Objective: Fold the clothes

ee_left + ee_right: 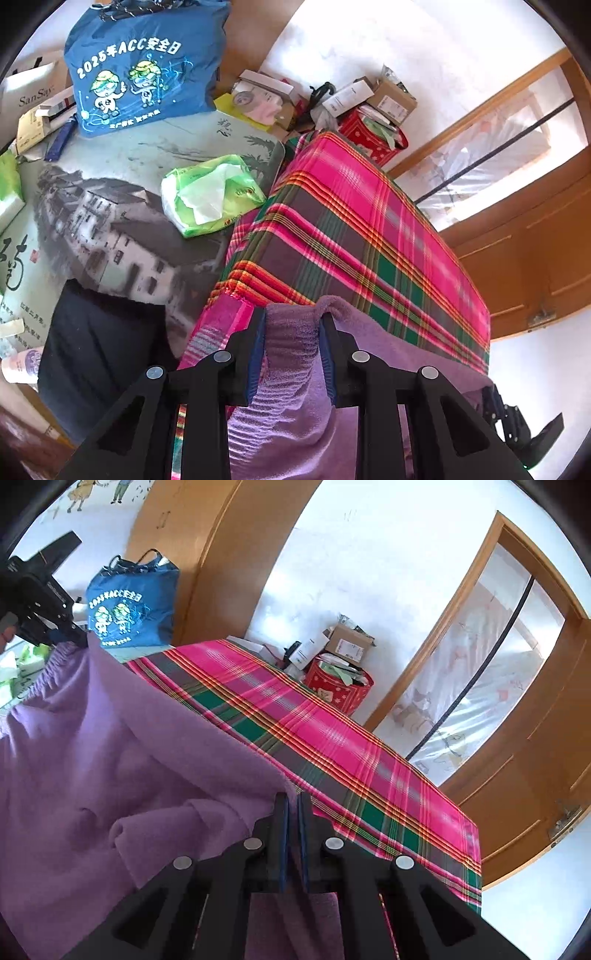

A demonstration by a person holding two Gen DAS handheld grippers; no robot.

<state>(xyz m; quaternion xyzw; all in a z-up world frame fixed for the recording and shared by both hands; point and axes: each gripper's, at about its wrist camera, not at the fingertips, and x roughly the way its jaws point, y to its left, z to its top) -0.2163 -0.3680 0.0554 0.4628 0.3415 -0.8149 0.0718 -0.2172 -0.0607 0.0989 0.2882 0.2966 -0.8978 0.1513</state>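
A purple fleece garment (284,424) hangs between my two grippers above a bed-like surface covered in pink, green and grey plaid cloth (351,221). My left gripper (293,332) is shut on a thick bunched fold of the garment, its jaws held part-way apart by the cloth. In the right wrist view the garment (110,738) spreads wide to the left, with a gathered elastic edge at the far left. My right gripper (293,805) is shut on a thin edge of it, jaws nearly together. Each gripper shows in the other's view: the left (40,602), the right (517,424).
Left of the plaid cloth (295,709) lies a printed sheet (110,221) with a green tissue pack (210,195), a dark garment (99,339) and a blue tote bag (144,66). A red tin (343,690) and boxes crowd the far corner. A wooden door (535,738) stands right.
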